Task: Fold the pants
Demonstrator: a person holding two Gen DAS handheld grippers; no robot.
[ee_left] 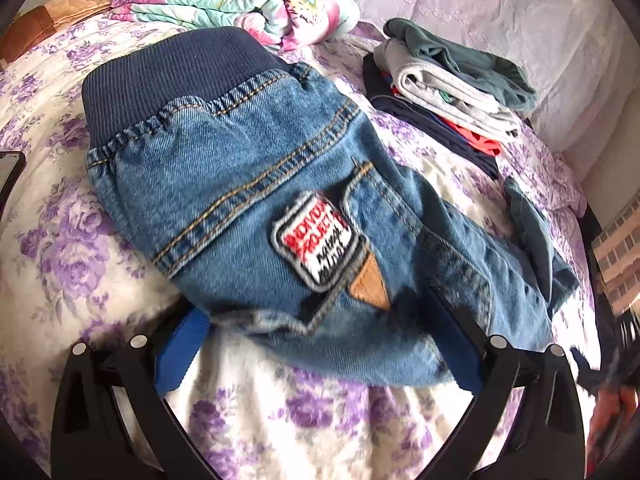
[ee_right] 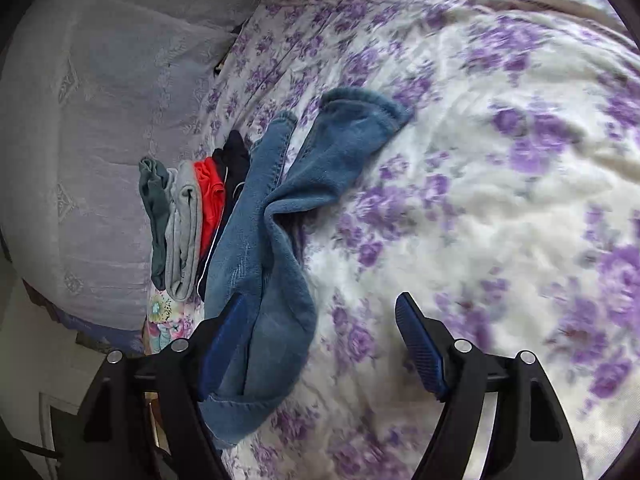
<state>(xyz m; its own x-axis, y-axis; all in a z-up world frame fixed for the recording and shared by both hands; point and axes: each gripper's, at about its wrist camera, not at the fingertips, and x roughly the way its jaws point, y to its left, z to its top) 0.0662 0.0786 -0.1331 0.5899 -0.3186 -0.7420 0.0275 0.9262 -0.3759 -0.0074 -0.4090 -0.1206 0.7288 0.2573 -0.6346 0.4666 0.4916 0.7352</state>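
Small blue jeans [ee_left: 248, 168] with a navy ribbed waistband [ee_left: 168, 76] and a sewn patch [ee_left: 316, 236] lie on the purple-flowered bed sheet [ee_left: 60, 240]. My left gripper [ee_left: 316, 308] stands open at their near edge, and the denim hem drapes across the gap and over its right finger. Its left blue pad [ee_left: 180, 352] shows bare. In the right wrist view the two jeans legs [ee_right: 280, 208] run away from me, crumpled and partly crossed. My right gripper [ee_right: 320, 300] is open, with the leg cloth lying against its left pad [ee_right: 224, 344] and the right pad [ee_right: 420, 348] over bare sheet.
A stack of folded clothes [ee_left: 448, 96] [ee_right: 184, 216] in grey, teal, red and navy sits just beyond the jeans. A folded floral quilt [ee_left: 240, 4] lies at the back. A lilac cover [ee_right: 80, 120] borders the bed. A dark flat object [ee_left: 10, 172] shows at the left edge.
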